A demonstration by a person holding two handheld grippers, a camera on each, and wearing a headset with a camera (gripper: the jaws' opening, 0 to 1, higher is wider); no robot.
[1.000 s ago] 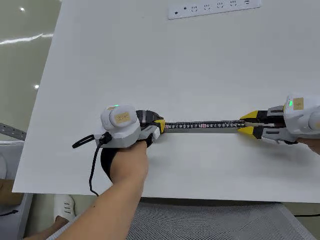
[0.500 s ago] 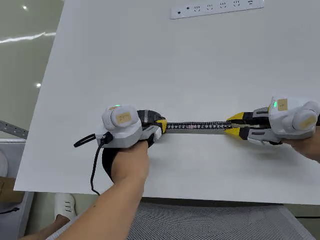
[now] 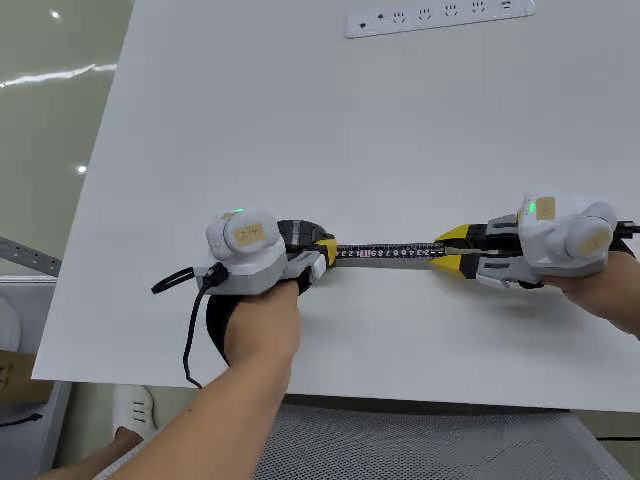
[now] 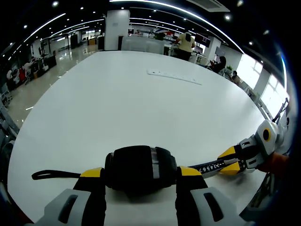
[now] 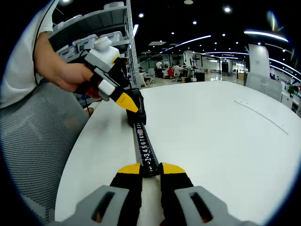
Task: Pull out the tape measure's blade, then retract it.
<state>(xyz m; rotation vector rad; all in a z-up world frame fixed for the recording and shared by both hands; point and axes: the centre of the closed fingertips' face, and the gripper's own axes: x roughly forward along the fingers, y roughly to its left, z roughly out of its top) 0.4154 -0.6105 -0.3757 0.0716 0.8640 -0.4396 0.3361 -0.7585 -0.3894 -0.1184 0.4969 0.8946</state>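
Right gripper (image 3: 438, 251) nearer tape measure (image 3: 300, 238), blade (image 3: 385, 251) shorter, power strip (image 3: 440, 17) beyond

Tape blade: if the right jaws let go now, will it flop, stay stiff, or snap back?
Likely snaps back: the blade runs straight from the case to the right gripper, as if sprung. Over this short span it looks stiff, unlikely to sag. The case should stay put, clamped in the left gripper.

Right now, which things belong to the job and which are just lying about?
In the job: tape measure; its blade; left gripper, clamping the tape measure; right gripper, pinching the blade.
Lying about: power strip on the white table.
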